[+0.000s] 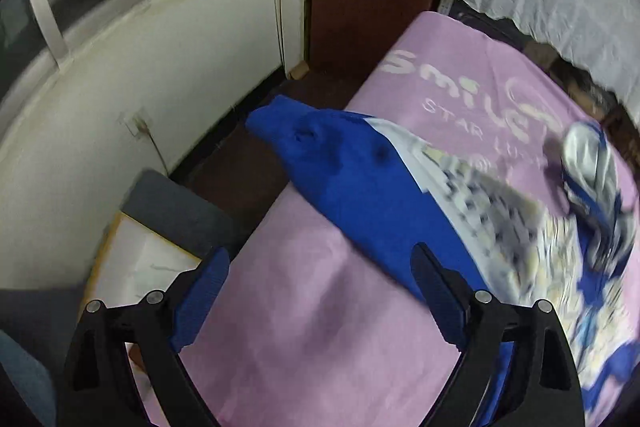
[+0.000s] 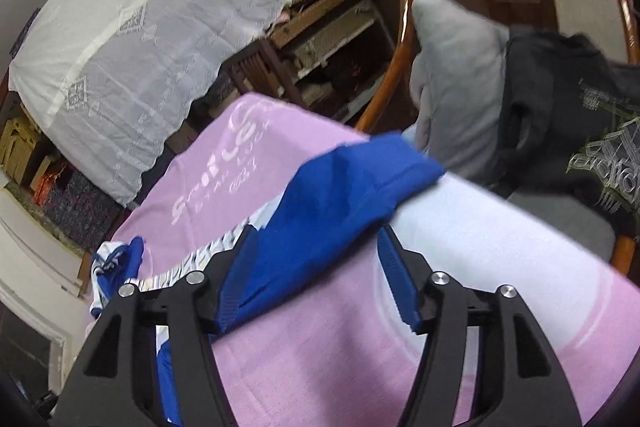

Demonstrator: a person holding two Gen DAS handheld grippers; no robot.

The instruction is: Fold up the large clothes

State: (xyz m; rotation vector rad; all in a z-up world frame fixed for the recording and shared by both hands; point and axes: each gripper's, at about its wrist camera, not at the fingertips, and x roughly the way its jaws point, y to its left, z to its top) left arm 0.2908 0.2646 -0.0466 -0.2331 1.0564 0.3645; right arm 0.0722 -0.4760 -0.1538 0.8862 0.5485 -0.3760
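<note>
On the pink printed bedspread [image 1: 304, 307] | blue-and-white patterned jersey [image 1: 372, 187] lies spread, sleeves out | left gripper [image 1: 320, 299] and right gripper [image 2: 316, 279] both wide, holding nothing | we pinch each blue sleeve hem squarely, then fold inward evenly.

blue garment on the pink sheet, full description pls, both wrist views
The blue garment looks like a soft knit top: solid royal-blue sleeves and a white front panel with a blurred pale-yellow and dark print. It lies unfolded and rumpled on the pink sheet. In the left wrist view one sleeve end reaches past the sheet's edge; in the right wrist view the other sleeve is bunched near the opposite edge. Both the left gripper and right gripper are open; neither visibly grips it.
</note>
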